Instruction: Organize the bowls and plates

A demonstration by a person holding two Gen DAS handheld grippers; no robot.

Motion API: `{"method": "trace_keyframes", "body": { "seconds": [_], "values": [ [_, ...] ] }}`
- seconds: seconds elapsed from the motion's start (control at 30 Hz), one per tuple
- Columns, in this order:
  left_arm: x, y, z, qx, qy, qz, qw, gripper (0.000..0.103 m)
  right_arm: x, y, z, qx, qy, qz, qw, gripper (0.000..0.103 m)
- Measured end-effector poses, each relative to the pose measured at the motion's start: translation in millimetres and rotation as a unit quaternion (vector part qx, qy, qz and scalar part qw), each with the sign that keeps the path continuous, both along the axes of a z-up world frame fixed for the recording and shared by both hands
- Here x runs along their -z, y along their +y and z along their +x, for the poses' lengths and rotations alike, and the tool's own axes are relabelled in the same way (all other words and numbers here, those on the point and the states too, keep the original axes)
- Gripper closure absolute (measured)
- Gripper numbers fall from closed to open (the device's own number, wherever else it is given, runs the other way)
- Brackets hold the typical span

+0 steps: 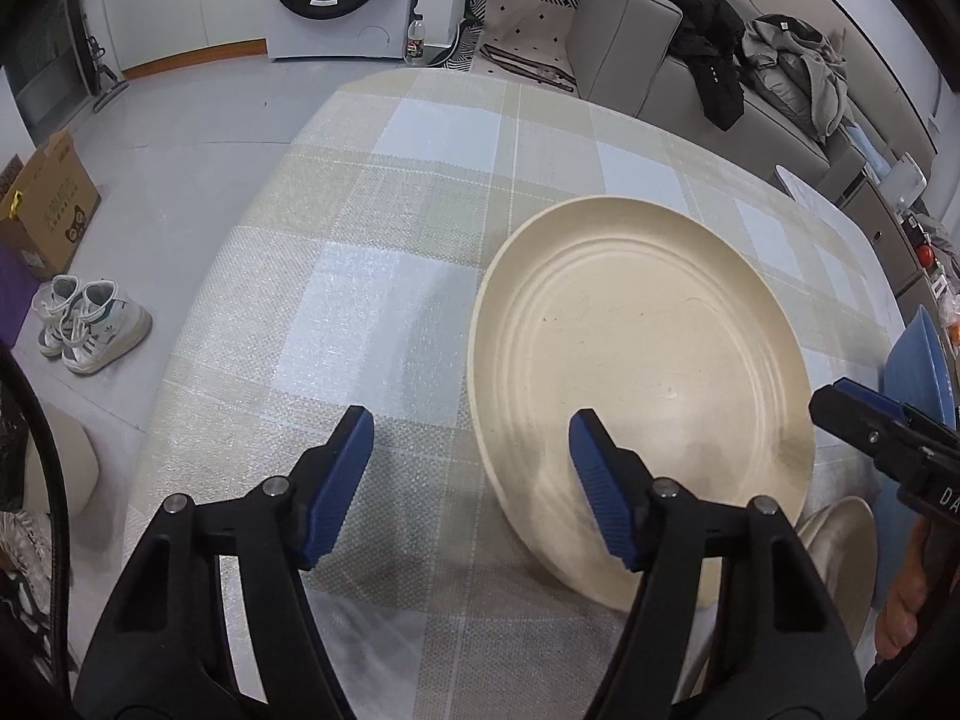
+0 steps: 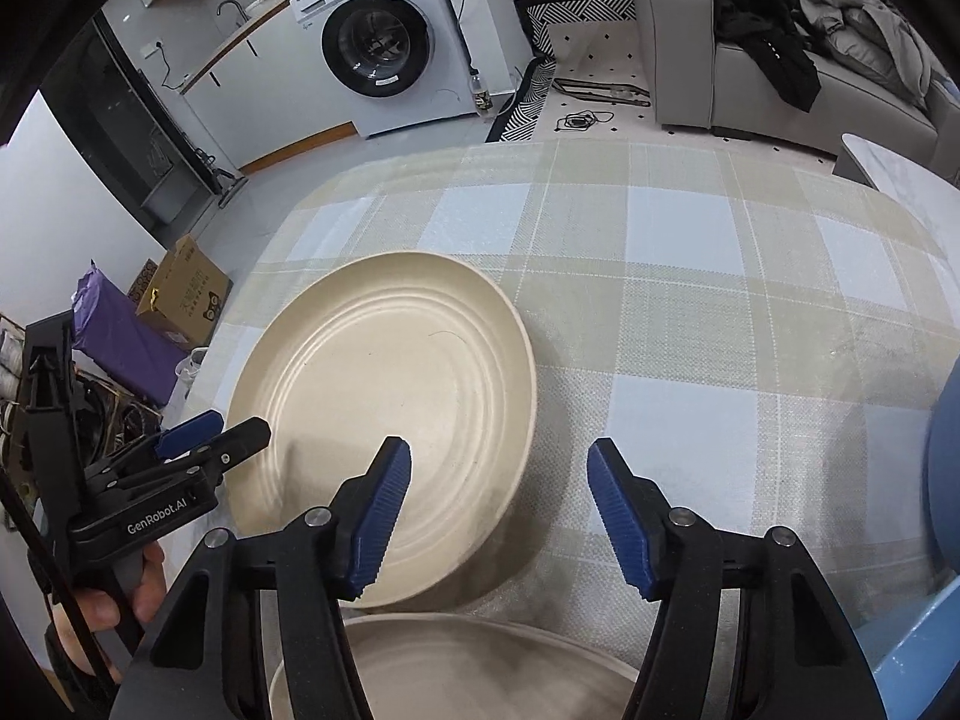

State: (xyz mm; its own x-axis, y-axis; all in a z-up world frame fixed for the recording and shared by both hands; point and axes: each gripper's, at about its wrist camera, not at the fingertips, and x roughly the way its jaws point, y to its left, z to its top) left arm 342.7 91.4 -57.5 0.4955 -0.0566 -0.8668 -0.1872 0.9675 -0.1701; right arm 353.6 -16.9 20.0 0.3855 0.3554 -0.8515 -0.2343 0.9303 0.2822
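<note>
A large cream plate [image 1: 648,372] lies flat on the checked tablecloth; it also shows in the right wrist view [image 2: 396,384]. My left gripper [image 1: 471,456] is open and empty, its right finger over the plate's near-left rim. My right gripper [image 2: 499,480] is open and empty, its left finger over the plate's near-right part. A second cream dish [image 2: 456,666] lies just under the right gripper, near the table's front; it shows as a bowl edge in the left wrist view [image 1: 846,546]. A blue bowl [image 1: 918,360] stands to the right, also in the right wrist view [image 2: 942,468].
The table [image 2: 690,276] has a rounded far edge. Beyond it are a washing machine [image 2: 384,42], a grey sofa with clothes [image 2: 780,48] and a patterned rug. On the floor at the left are a cardboard box [image 1: 48,210] and white shoes [image 1: 90,324].
</note>
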Motion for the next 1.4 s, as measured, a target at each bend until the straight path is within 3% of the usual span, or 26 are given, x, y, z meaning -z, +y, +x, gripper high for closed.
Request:
{"method": "trace_keyframes", "body": {
  "seconds": [0.1, 0.2, 0.37, 0.53, 0.73, 1.07, 1.4],
  "values": [
    [3, -1, 4, 0.003, 0.002, 0.003, 1.0000, 0.045, 6, 5, 2, -0.003, 0.006, -0.001, 1.000, 0.039],
    [6, -1, 8, 0.005, 0.009, -0.003, 0.9999, 0.054, 12, 11, 4, -0.006, 0.010, -0.010, 1.000, 0.048],
    [7, -6, 11, 0.015, 0.007, 0.006, 0.9999, 0.064, 18, 13, 6, -0.005, 0.008, -0.015, 1.000, 0.054],
    [7, -10, 12, 0.026, 0.003, -0.002, 0.9996, 0.081, 23, 14, 8, -0.006, 0.007, -0.025, 1.000, 0.070],
    [4, -13, 9, 0.025, -0.003, 0.009, 0.9996, 0.082, 23, 18, 6, -0.009, -0.012, -0.042, 0.999, 0.077],
    [-6, -19, 4, 0.026, -0.021, 0.032, 0.9989, 0.082, 17, 16, 4, -0.010, -0.029, -0.050, 0.998, 0.077],
    [-35, -24, -13, 0.031, -0.044, 0.046, 0.9975, 0.082, -2, 11, -6, -0.005, -0.048, -0.039, 0.998, 0.077]
  ]
}}
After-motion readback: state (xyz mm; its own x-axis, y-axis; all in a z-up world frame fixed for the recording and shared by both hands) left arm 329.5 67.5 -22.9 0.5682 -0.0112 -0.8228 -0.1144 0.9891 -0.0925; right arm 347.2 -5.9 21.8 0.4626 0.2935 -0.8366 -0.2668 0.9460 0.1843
